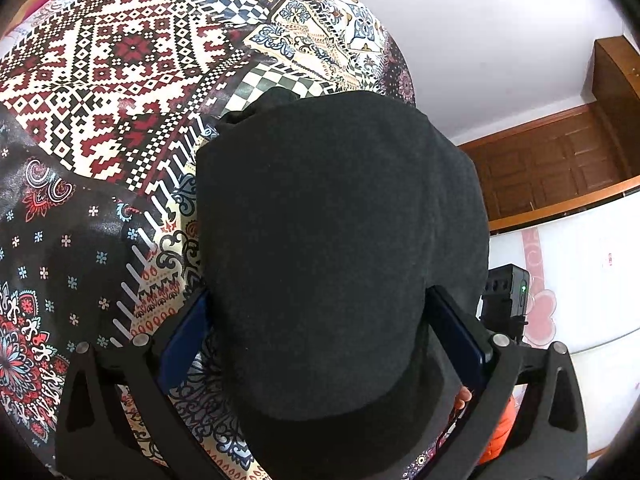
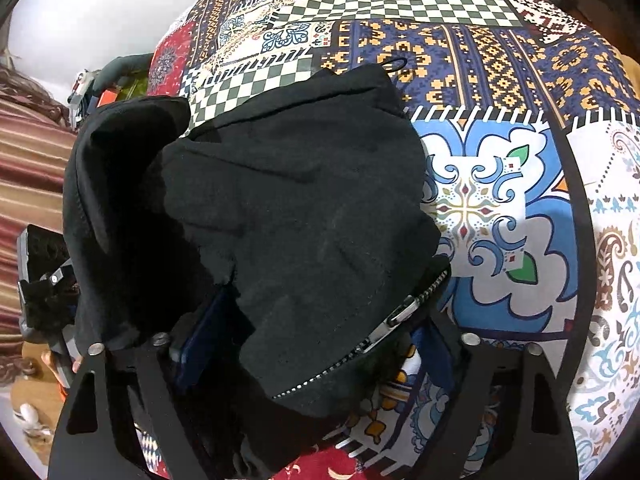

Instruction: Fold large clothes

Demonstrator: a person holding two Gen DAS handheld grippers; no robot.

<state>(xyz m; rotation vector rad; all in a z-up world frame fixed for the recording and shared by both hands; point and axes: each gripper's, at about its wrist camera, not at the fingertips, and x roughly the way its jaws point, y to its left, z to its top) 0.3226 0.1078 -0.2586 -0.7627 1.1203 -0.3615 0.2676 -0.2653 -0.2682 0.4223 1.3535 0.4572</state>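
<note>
You have one garment (image 1: 340, 248) to deal with: a black fleece-like piece lying bunched on one patchwork quilt (image 1: 104, 80). It fills the middle of both wrist views.

Your left gripper (image 1: 328, 344) points down over the garment. Its two blue pads (image 1: 188, 344) stand wide apart, one on each side of a broad fold of black cloth. The cloth bulges between them and reaches both pads, but you cannot tell from this view whether they press it or only flank it. A fingertip (image 1: 464, 394) shows just under the right-hand pad, next to a bit of orange.

Your right gripper (image 2: 316, 356) also points down, over a zippered edge of the same garment (image 2: 288, 208). One zipper (image 2: 372, 340) with one metal pull runs slantwise across the gap between the pads. The two pads (image 2: 200, 344) stand apart with the cloth draped between and over them; whether they grip it you cannot tell. One thin cord loop (image 2: 394, 65) sticks out at the far end of the garment.

At the left edge of the right view you see the other gripper (image 2: 48, 288), and beyond it striped fabric (image 2: 28, 168). In the left view one wooden cabinet (image 1: 560, 160) stands against the white wall.
</note>
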